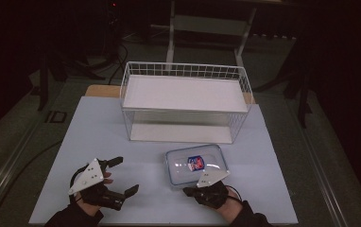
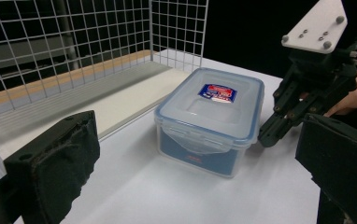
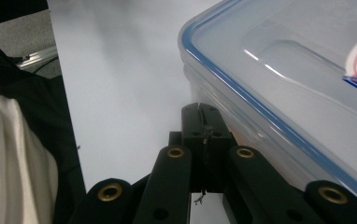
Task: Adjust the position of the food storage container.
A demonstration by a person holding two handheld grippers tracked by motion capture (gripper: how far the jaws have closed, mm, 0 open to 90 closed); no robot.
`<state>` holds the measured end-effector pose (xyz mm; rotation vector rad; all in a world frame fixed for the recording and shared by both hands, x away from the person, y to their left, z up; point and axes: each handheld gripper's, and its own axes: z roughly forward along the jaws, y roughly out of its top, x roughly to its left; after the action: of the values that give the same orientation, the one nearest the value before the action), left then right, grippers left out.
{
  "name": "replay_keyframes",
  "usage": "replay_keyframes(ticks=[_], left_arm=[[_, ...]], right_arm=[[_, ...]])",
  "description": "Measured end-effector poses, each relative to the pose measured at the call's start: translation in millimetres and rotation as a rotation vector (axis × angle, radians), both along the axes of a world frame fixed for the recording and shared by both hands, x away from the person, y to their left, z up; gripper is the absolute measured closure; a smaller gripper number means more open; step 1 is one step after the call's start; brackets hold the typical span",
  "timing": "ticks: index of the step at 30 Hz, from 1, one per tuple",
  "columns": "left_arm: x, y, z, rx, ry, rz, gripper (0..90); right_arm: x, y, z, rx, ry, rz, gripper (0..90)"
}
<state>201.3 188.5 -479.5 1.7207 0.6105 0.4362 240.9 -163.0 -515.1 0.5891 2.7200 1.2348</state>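
a clear plastic box (image 1: pixel 196 165) with a blue-edged snap lid and a red-and-blue label sits on the white table (image 1: pixel 98 137), near right of centre, just in front of the wire basket (image 1: pixel 186 101). the lid is on; nothing can be made out inside the box. the basket stands at the far middle, and its white shelf and floor carry nothing. the right gripper (image 1: pixel 191 190) rests at the box's near edge, its jaws pressed together on nothing, tips touching or almost touching the near wall by the lid rim (image 3: pixel 242 88). the left gripper (image 1: pixel 122 176) waits on the near left, jaws spread wide and well apart from the box. step in hand, as judged: approach to the box. next move likely calls for opening the right jaws or bringing the left gripper across to steady the box.
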Motion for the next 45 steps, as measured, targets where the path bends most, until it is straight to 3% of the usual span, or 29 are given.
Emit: replay_keyframes(ticks=[16,19,22,29,32,37,45], left_arm=[[0.2,1.8,-0.9,0.000,0.005,0.002,0.0],[0.5,2.1,-1.2,-0.001,0.006,0.002,0.0],[0.5,1.7,-1.2,0.000,0.004,0.004,0.0],[0.6,0.1,-2.0,-0.012,0.002,-0.004,0.0],[0.8,-1.4,-2.8,0.000,0.002,-0.006,0.0],[3.5,-0.3,-3.4,-0.017,0.017,0.002,0.0],[3.0,-0.7,-3.9,-0.008,0.018,-0.001,0.0]], right_arm=[[9.9,24.7,1.3,-0.001,-0.020,0.037,90.0],[5.1,15.3,11.0,0.019,-0.045,0.028,90.0],[5.1,-3.3,23.8,0.035,-0.086,-0.019,90.0],[22.9,-70.9,43.8,0.043,-0.157,-0.233,90.0],[26.4,-94.4,44.8,0.019,-0.180,-0.305,90.0],[31.9,-118.8,29.2,-0.006,-0.144,-0.381,90.0],[33.9,-114.2,13.5,0.006,-0.102,-0.378,90.0]])
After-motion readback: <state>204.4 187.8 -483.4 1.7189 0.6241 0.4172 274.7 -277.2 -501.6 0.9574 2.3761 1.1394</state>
